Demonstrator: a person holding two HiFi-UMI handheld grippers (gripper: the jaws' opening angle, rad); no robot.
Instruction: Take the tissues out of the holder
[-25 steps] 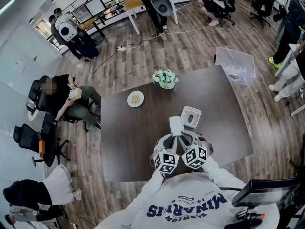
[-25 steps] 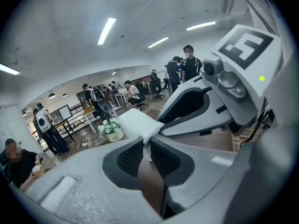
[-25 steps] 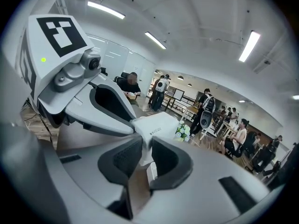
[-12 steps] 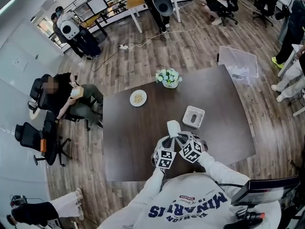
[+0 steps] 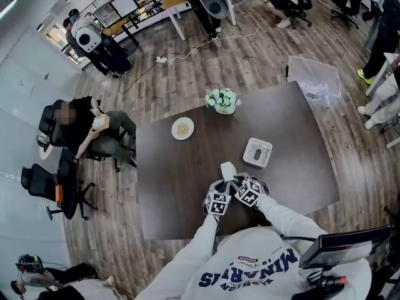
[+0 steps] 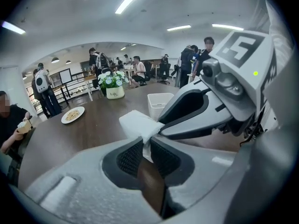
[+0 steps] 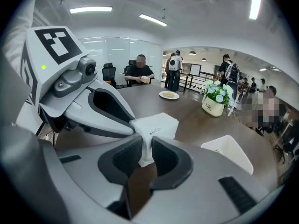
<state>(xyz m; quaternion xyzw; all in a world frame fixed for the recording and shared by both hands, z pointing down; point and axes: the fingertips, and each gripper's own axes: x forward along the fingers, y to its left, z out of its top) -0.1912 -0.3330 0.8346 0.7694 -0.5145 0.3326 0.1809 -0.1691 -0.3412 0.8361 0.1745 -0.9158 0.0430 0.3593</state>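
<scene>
A white folded wad of tissues [image 5: 228, 169] is held above the dark table, pinched from both sides. My left gripper [image 6: 145, 146] is shut on its lower edge, and the tissues [image 6: 139, 124] fan out above the pads. My right gripper [image 7: 146, 154] is shut on the same tissues [image 7: 156, 125] from the opposite side. In the head view both grippers [image 5: 233, 192] sit close together near my chest. The white rectangular holder [image 5: 257, 152] stands on the table beyond and to the right, apart from the tissues; it also shows as the holder [image 6: 161, 104] and the holder [image 7: 229, 155].
A plate of food [image 5: 182, 128] and a pot of flowers [image 5: 223, 100] stand at the table's far side. A clear bin [image 5: 314, 78] sits on the floor past the far right corner. People and chairs surround the table [image 5: 175, 186]. A monitor [image 5: 347, 245] is at my right.
Both grippers have drawn the tissues back toward me, so a gap now shows between the tissues and the holder. The jaws have stayed as they were.
</scene>
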